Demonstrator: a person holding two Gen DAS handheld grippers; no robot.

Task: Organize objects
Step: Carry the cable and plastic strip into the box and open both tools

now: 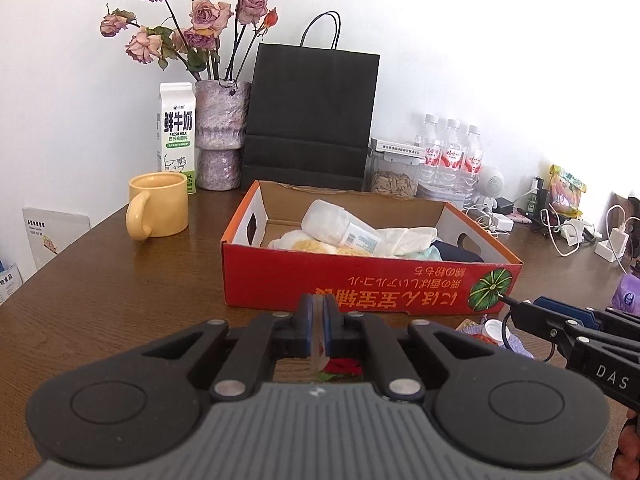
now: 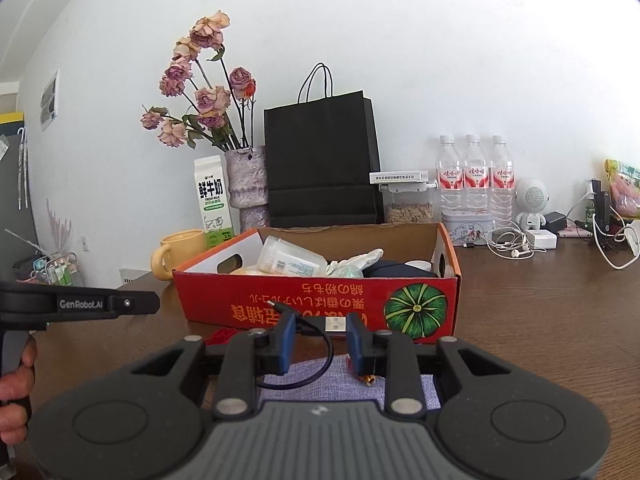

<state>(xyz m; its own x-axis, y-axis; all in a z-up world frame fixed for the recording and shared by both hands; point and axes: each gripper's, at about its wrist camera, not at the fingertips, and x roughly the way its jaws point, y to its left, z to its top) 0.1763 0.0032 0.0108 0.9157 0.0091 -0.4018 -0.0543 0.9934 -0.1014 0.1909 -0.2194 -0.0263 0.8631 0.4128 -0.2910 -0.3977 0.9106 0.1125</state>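
Note:
A red cardboard box [image 1: 360, 280] [image 2: 320, 300] with a pumpkin print stands open on the brown table. It holds a clear plastic bottle [image 1: 340, 226], white cloth and dark items. My left gripper [image 1: 319, 304] is shut in front of the box on a thin clear wrapper [image 1: 319, 344]. Something red and green [image 1: 344, 368] shows below the jaws. My right gripper [image 2: 321, 328] is shut on a short black USB cable [image 2: 334, 325], whose loop hangs over a purple cloth [image 2: 348, 376]. The right gripper [image 1: 520, 308] reaches in from the right; the left gripper [image 2: 156, 303] comes in from the left.
A yellow mug [image 1: 158, 204], a milk carton [image 1: 178, 128], a vase of dried roses [image 1: 220, 136] and a black paper bag [image 1: 312, 116] stand behind the box. Water bottles [image 1: 452, 152], a seed jar [image 1: 394, 184], chargers and white cables [image 1: 568, 232] crowd the right. A hand [image 2: 16, 384] holds the left gripper.

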